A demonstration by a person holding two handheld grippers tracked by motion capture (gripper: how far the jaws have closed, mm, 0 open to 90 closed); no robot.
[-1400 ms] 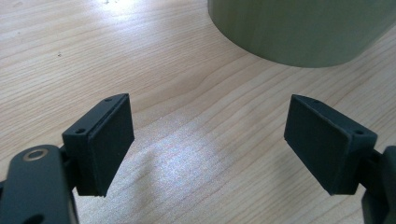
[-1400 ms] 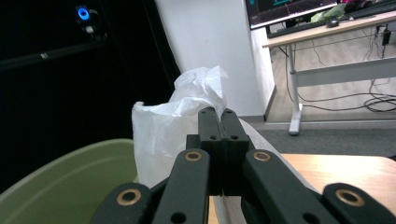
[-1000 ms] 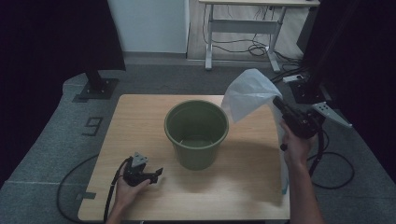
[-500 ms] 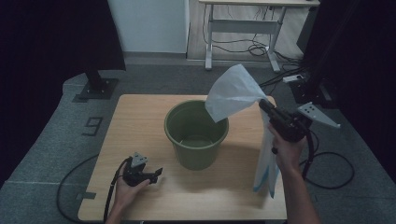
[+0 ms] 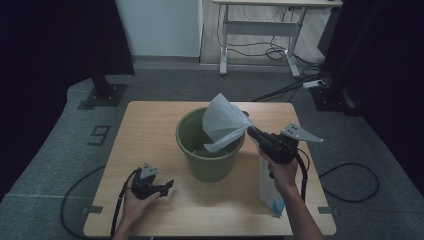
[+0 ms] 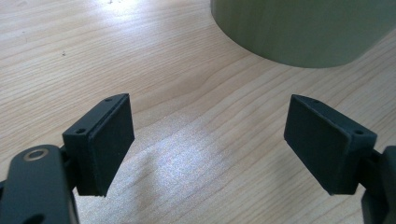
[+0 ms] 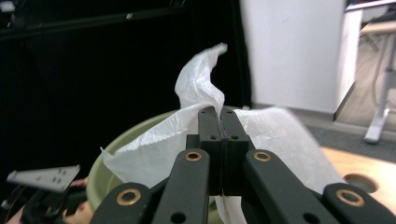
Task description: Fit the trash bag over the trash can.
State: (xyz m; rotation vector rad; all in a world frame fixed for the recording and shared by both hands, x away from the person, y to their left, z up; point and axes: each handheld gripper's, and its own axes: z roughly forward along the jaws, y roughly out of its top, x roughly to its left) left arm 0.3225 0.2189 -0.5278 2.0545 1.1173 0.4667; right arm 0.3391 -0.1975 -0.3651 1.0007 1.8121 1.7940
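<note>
**Thin white bag pinched above the green bucket**

My right gripper [image 5: 248, 130] has its two black jaws pressed flat together on a thin white plastic bag [image 5: 224, 122], a crinkled, translucent film that bunches at the pinch and fans out into a soft, peaked sheet. In the right gripper view the film [image 7: 196, 93] rises in a twisted point just beyond the jaw tips and spreads to both sides of them. The bag hangs over the right part of the rim of a round, olive-green plastic bucket [image 5: 200, 165], smooth-walled and slightly tapered, which stands near the middle of the table [image 5: 150, 130], a pale wood-grain top with rounded corners. More of the same white film trails down along my right forearm to the table's near right edge.

My left gripper [image 5: 162, 187] rests low on the near left of the table, well apart from the bucket. Its jaws stand wide with nothing between them: the matte black, rectangular pads [image 6: 109, 140] frame bare, finely lined wood, and the bucket's curved wall [image 6: 303, 28] sits farther off.
</note>
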